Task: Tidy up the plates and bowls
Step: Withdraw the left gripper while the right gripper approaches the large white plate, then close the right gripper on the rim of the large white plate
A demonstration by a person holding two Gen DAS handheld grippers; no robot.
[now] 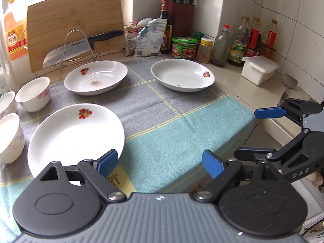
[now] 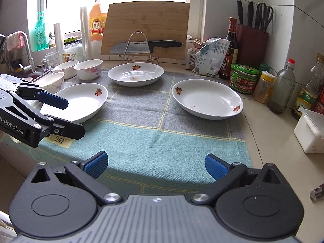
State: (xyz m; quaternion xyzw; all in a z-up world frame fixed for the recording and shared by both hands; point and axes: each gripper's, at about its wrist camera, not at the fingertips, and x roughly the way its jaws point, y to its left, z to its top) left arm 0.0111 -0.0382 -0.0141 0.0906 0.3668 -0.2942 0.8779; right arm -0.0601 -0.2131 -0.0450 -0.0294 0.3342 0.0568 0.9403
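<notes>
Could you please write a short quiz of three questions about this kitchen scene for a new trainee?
1. How many white plates lie on the cloth?
2. True or false: the left claw is closed on a plate.
3. The knife rests on: A) a wire rack, B) the cloth, C) a bowl.

Key:
1. Three: near-left plate, back plate, right plate.
2. False; open, holding nothing.
3. A, the wire rack.

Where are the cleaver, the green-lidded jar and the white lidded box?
cleaver (image 2: 129, 47): right wrist view, on the middle of the blade.
green-lidded jar (image 1: 184, 39): left wrist view, on the lid's top.
white lidded box (image 1: 260, 64): left wrist view, on the lid.
</notes>
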